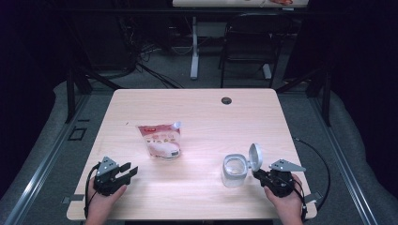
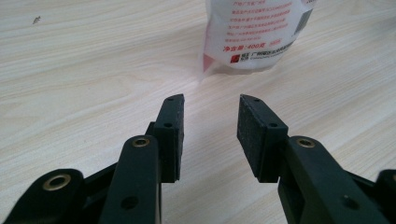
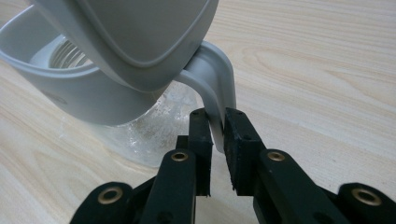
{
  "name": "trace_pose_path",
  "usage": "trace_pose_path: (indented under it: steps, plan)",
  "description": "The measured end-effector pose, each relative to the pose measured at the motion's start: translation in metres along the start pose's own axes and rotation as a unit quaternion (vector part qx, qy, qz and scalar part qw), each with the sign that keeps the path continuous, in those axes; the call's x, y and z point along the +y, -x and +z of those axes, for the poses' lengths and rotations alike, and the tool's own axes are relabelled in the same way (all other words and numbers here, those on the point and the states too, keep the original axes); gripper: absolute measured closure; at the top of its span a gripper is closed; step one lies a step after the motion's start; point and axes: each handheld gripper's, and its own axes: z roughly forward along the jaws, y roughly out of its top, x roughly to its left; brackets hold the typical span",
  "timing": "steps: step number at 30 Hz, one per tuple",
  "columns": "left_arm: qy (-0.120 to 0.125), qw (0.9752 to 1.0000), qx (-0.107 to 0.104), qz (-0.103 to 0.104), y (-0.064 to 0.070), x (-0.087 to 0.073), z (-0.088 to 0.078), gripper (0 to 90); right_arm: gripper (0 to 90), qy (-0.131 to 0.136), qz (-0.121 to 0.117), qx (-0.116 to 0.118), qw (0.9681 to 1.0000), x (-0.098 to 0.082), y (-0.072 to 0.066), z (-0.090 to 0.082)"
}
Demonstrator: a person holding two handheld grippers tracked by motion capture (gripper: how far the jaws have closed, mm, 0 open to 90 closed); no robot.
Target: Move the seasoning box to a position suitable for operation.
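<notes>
Right gripper view: right hand-held gripper (image 3: 217,128) pinches the jar's (image 3: 84,93) lid tab (image 3: 217,88); left hand-held gripper (image 2: 210,126) gapes empty.

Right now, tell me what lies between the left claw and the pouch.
Bare wood: in the left gripper view, the open left claw faces the pouch across plain table.

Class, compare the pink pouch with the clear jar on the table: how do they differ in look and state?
The pouch is soft, pink and white with printed text; the jar is rigid and see-through with a grey collar. The pouch stands untouched with its spout capped; the jar's lid is flipped open and the right gripper pinches its handle. Both stand on the table.
</notes>
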Motion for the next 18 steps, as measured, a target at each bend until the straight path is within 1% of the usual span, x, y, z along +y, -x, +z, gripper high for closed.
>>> trace_pose_path:
  steps: [3,11,13,14,15,17,18]
  plan:
    - [0.0,1.0,0.0,-0.003,0.0,0.0,0.0,61.7,81.1,0.004,0.005,0.001,1.0,0.002,0.003,0.003]
    - [-0.001,1.0,0.001,-0.003,0.0,0.0,0.001,61.7,81.0,0.005,0.005,-0.002,1.0,0.007,0.007,0.01]
    - [0.0,1.0,0.001,-0.003,0.001,0.0,0.001,61.7,80.7,0.007,0.009,0.001,0.9999,0.009,0.009,0.012]
    - [-0.001,1.0,0.001,-0.002,0.001,0.0,0.001,61.7,80.5,0.012,0.015,0.004,0.9998,0.009,0.01,0.014]
    - [-0.001,1.0,0.001,-0.002,0.001,0.0,0.001,61.7,80.3,0.01,0.016,0.006,0.9998,0.01,0.011,0.014]
    - [-0.001,1.0,0.002,-0.003,0.001,0.0,0.001,61.7,79.9,0.014,0.024,0.01,0.9996,0.012,0.015,0.018]
    - [-0.001,1.0,0.001,-0.001,0.0,0.0,0.001,61.7,79.8,0.012,0.024,0.011,0.9996,0.014,0.016,0.019]
